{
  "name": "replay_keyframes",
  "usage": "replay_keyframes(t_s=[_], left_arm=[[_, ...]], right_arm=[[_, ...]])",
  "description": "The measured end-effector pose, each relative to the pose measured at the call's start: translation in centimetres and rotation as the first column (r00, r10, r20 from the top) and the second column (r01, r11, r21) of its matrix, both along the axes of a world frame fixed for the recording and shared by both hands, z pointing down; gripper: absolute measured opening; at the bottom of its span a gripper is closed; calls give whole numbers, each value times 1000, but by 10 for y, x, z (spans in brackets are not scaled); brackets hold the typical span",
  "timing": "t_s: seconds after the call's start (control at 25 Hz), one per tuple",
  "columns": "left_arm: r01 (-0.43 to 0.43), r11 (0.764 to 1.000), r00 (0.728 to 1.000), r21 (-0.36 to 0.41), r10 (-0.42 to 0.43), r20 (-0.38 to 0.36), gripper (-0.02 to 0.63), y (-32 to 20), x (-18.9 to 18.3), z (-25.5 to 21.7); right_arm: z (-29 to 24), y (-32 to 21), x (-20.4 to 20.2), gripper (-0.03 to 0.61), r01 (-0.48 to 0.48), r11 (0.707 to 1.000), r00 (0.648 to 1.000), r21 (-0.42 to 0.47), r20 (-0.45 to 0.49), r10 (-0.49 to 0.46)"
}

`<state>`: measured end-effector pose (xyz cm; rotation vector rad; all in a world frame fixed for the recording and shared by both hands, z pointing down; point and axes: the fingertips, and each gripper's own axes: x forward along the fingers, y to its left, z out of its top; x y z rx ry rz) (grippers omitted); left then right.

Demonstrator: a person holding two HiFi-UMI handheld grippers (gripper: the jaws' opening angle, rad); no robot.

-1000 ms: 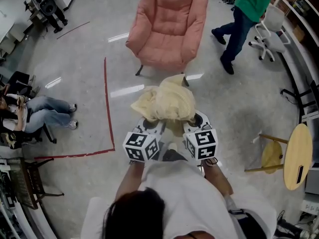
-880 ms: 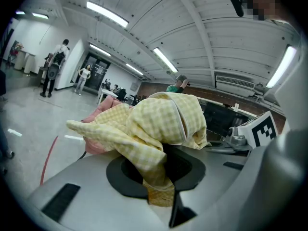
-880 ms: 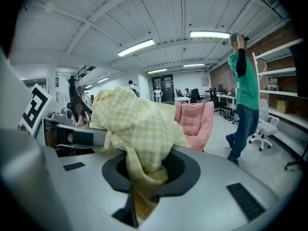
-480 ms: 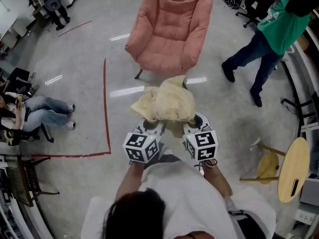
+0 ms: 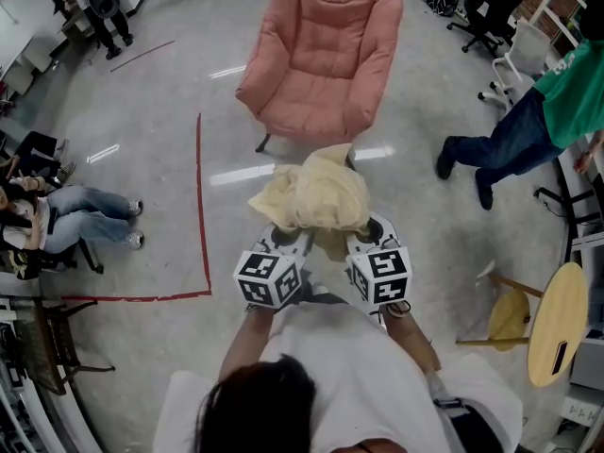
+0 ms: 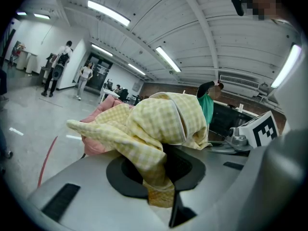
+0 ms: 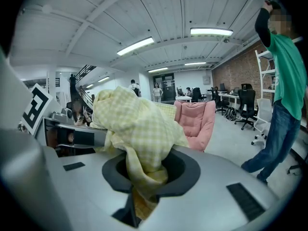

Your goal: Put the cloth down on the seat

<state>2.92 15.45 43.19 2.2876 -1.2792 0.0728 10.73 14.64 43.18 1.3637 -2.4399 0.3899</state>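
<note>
Left gripper (image 6: pixel 160 196) and right gripper (image 7: pixel 138 203) side by side, each with jaws nipped nearly together on a fold of the yellow checked cloth (image 5: pixel 312 194), which bunches up above them, clear of the floor. Carry step, by my reading: the pink armchair (image 5: pixel 321 55) stands apart on the far side, nothing on its seat. Next move calls for closing in over the seat, lowering, then spreading both jaws.

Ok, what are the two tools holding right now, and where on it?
The yellow checked cloth: left tool and right tool each pinch a bunched lower fold.
</note>
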Motion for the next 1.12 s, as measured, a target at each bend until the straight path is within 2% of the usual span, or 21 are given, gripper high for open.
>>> replay_keyframes(t_s=[0.48,1.12], left_arm=[[-33,999,999,-3,32,-29,91,-48,1,9],[-104,994,993,-15,103,-56,91,-195,-38,8]], right_arm=[[6,-43,1,86,-40,999,999,1,-19,40],[3,-182,-38,86,-105,994,993,-18,-53,104]])
